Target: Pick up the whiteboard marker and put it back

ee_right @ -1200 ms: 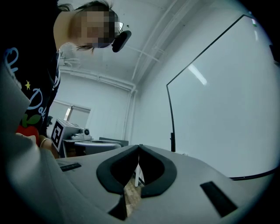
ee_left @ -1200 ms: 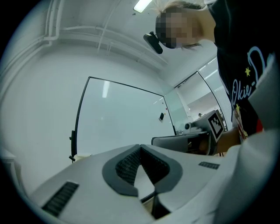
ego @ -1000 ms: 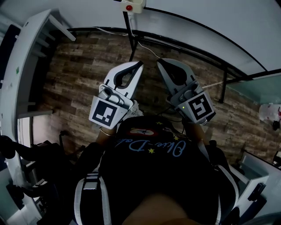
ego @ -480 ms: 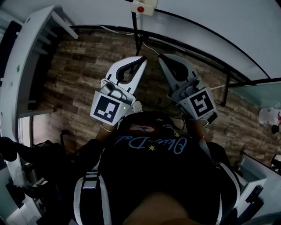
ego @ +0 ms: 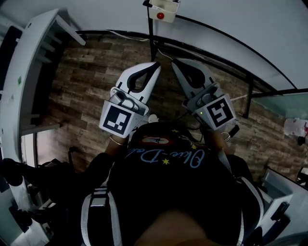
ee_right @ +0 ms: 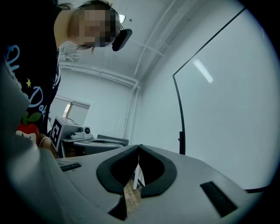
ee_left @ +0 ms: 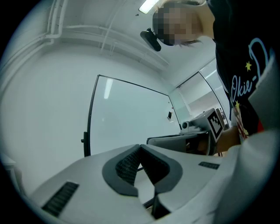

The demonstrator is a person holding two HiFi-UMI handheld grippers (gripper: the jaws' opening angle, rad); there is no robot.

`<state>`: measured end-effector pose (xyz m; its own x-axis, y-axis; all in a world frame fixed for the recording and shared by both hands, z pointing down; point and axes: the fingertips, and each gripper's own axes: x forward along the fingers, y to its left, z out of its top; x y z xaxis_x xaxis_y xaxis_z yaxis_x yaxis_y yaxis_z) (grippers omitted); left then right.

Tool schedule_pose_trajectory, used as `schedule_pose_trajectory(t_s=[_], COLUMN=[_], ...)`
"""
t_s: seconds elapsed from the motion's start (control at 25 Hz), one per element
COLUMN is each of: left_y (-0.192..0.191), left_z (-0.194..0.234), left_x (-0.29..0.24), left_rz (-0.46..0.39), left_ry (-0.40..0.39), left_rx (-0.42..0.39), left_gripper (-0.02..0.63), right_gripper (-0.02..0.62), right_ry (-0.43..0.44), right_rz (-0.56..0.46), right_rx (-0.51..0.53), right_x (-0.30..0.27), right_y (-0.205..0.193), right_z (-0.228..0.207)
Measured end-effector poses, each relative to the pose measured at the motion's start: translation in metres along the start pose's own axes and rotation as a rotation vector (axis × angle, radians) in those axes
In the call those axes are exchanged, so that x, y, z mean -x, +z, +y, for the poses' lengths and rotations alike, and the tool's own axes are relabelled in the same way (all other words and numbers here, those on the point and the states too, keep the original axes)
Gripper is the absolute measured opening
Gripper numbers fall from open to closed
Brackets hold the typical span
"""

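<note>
No whiteboard marker shows in any view. In the head view both grippers are held up close to the person's chest, tips pointing toward the whiteboard (ego: 231,24). My left gripper (ego: 157,64) is shut, its tips together with nothing between them. My right gripper (ego: 173,62) is shut and empty too. The left gripper view has its jaws (ee_left: 140,146) meeting at the tips, with the whiteboard (ee_left: 127,118) and the right gripper's marker cube (ee_left: 215,124) beyond. In the right gripper view the tips (ee_right: 139,146) also touch, in front of the whiteboard's black frame (ee_right: 180,113).
A wood-pattern floor (ego: 86,81) lies below. White shelving (ego: 29,62) stands at the left. A small white box with a red button (ego: 163,9) hangs by the board's stand. The board's black stand legs (ego: 248,96) cross the floor at the right.
Both grippers have risen slightly and drawn closer at the tips; the view has shifted a little toward the board. Both stay shut.
</note>
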<state>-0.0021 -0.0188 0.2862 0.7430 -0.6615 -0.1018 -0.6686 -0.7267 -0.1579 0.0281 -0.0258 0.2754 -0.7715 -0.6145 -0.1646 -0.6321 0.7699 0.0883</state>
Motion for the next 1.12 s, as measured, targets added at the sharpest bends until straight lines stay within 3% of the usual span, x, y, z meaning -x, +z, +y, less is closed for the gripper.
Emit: schedule_pose_trajectory(t_s=[0.52,1.12], left_y=[-0.009,-0.017], left_z=[0.048,0.061], left_x=[0.006,0.006], left_rz=[-0.012,-0.013], left_ry=[-0.009,-0.013], left_rx=[0.003,0.034], left_gripper=[0.015,0.015], right_gripper=[0.032,0.032], right_ry=[-0.024,-0.067], right_rz=[0.009,0.031], right_rx=[0.013,0.020], right_x=[-0.046,-0.051], right_y=[-0.011,-0.017], right_z=[-0.007,-0.018])
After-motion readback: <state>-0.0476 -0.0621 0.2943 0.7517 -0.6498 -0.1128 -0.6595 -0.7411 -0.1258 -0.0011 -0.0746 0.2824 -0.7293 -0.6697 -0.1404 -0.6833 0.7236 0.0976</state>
